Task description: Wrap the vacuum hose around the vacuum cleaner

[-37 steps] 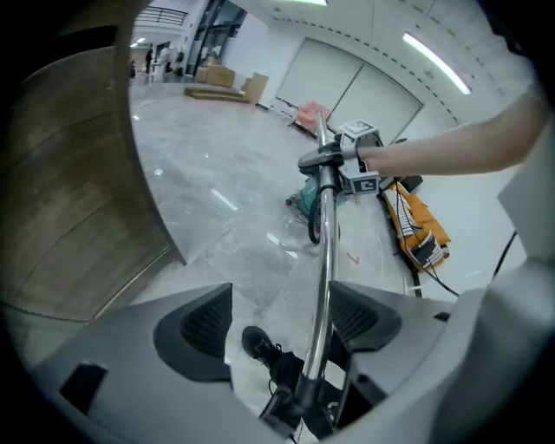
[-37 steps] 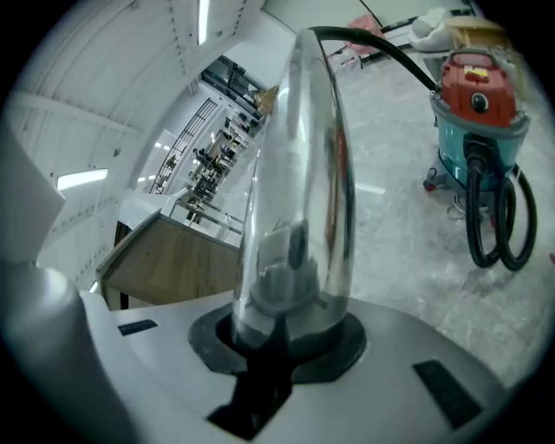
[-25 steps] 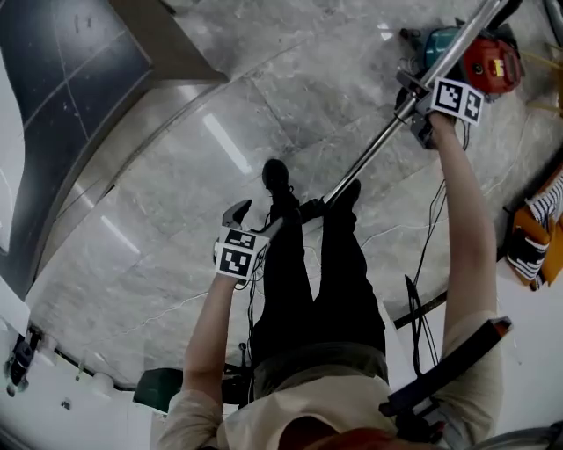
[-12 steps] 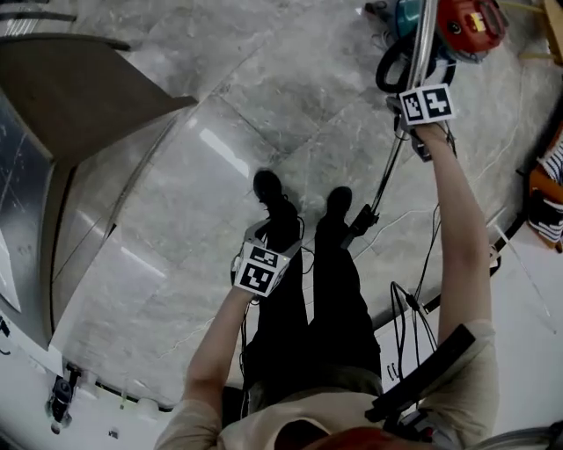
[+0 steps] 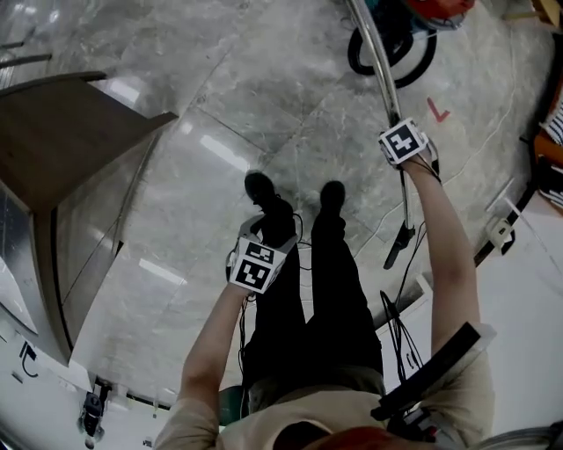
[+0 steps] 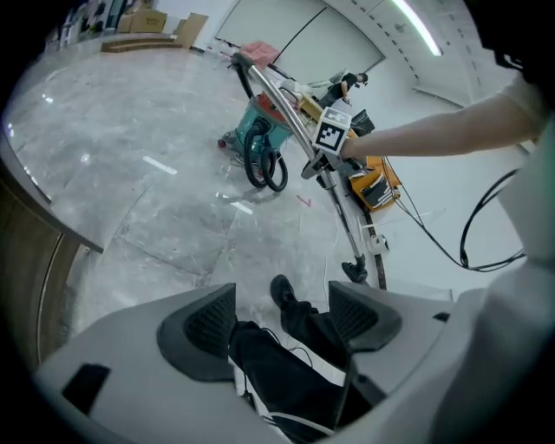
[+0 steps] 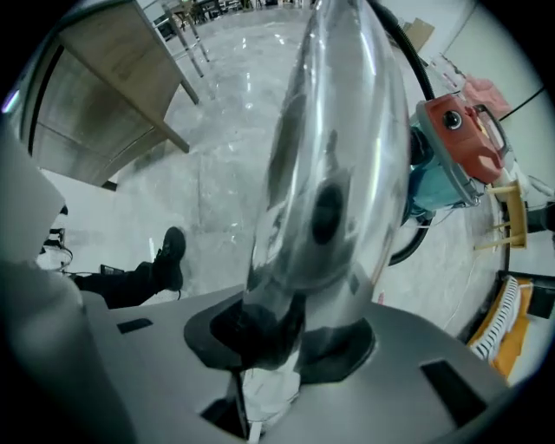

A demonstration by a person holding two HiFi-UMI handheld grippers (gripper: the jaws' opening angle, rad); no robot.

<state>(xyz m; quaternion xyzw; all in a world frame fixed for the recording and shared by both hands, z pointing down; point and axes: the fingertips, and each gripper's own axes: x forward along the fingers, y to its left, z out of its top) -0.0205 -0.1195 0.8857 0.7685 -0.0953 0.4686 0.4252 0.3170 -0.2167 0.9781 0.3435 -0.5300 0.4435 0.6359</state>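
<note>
The vacuum cleaner [image 5: 420, 7], teal with a red top, stands on the marble floor at the top edge of the head view. Its black hose [image 5: 387, 66] lies in a loop in front of it. My right gripper [image 5: 393, 123] holds the shiny metal wand [image 5: 380, 75]. Both pads touch the wand [image 7: 329, 173], and the jaws are opening. The wand's nozzle end [image 5: 398, 250] hangs near the person's right foot. My left gripper [image 5: 255, 233] hovers over the person's black trousers. It is open [image 6: 282, 312] and empty. From it I see the vacuum cleaner [image 6: 260, 130] and hose [image 6: 264, 169] across the floor.
A wooden counter [image 5: 62, 149] juts in at the left. Black cables [image 5: 405, 325] trail over the floor by the person's right side. A white socket block [image 5: 500, 233] lies at the right. An orange and black object [image 6: 373, 182] sits beyond the wand.
The wand has swung from a slant to nearly upright. My right gripper has come nearer and lower in view. The vacuum cleaner has slid to the top edge. The left gripper has hardly moved.
</note>
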